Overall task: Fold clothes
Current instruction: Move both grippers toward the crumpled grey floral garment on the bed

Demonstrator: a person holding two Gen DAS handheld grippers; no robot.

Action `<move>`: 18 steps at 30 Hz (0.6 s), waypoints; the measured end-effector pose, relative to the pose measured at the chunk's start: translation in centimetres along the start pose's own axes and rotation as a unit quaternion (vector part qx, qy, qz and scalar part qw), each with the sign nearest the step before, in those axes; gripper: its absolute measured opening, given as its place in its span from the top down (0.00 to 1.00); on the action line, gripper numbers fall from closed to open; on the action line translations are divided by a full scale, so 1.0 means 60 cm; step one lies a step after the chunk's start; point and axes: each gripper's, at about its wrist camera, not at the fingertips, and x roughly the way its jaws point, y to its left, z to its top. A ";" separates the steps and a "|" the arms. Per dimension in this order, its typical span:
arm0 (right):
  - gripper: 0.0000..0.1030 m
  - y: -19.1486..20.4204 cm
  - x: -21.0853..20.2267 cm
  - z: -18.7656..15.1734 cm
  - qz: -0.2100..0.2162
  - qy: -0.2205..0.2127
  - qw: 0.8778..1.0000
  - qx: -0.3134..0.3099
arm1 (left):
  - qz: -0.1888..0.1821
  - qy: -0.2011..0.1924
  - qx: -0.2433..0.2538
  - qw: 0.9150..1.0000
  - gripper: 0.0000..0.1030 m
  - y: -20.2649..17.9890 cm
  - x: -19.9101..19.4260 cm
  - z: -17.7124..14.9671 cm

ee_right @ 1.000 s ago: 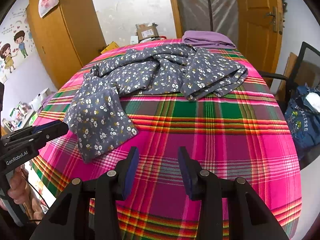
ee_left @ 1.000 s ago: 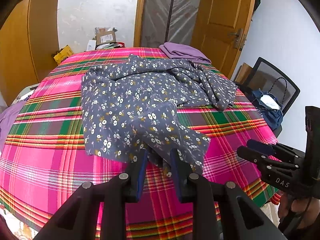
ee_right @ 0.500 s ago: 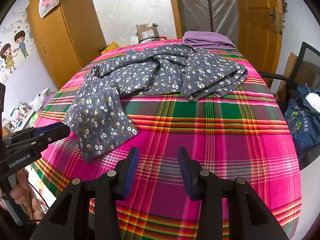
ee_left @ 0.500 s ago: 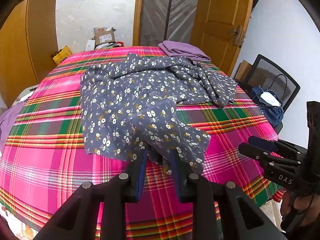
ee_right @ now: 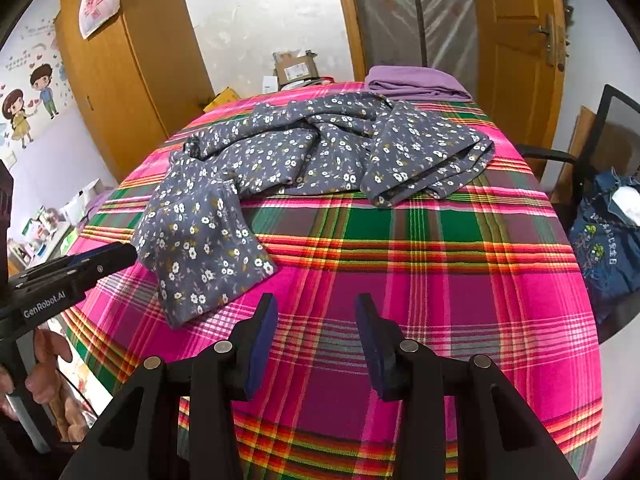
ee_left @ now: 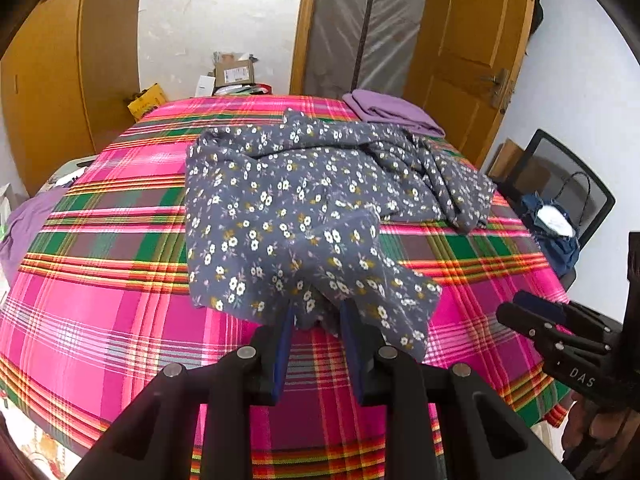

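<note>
A grey-blue floral garment [ee_left: 280, 208] lies crumpled across the table's pink plaid cloth [ee_left: 100, 300]. Its near flap drapes over the tips of my left gripper [ee_left: 316, 316], and a bunch of fabric sits pinched between the blue pads, so the left is shut on it. The right wrist view shows the left gripper [ee_right: 100, 258] at the near left edge of the garment [ee_right: 320, 152]. My right gripper [ee_right: 316, 308] stands open over bare plaid cloth [ee_right: 440, 280], to the right of the flap, with nothing between its fingers. In the left wrist view the right gripper [ee_left: 532, 312] is at the table's right edge.
A folded purple cloth [ee_left: 392, 114] lies at the table's far right corner. A black chair with a denim bag [ee_right: 608, 240] stands to the right of the table. Cardboard boxes [ee_left: 234, 72] sit on the floor beyond the far edge. Wooden wardrobe left, door right.
Almost nothing. The left gripper keeps the flap between its pads and has only shifted slightly. The right gripper has stayed where it was.
</note>
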 end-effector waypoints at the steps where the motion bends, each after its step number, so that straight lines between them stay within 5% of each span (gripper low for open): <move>1: 0.59 -0.001 0.000 0.000 0.000 0.000 1.000 0.001 | 0.000 -0.002 -0.002 1.000 0.76 0.001 -0.001 0.001; 6: 0.59 -0.003 0.002 0.004 0.001 -0.001 1.000 0.001 | -0.009 -0.006 -0.008 1.000 0.76 0.008 0.001 0.005; 13: 0.59 -0.002 0.004 0.012 0.003 -0.005 1.000 -0.002 | 0.032 0.000 0.029 0.999 0.76 0.010 0.012 0.010; 18: 0.59 0.002 -0.001 0.018 0.006 -0.011 1.000 -0.008 | 0.003 0.002 0.029 1.000 0.79 0.019 0.011 0.005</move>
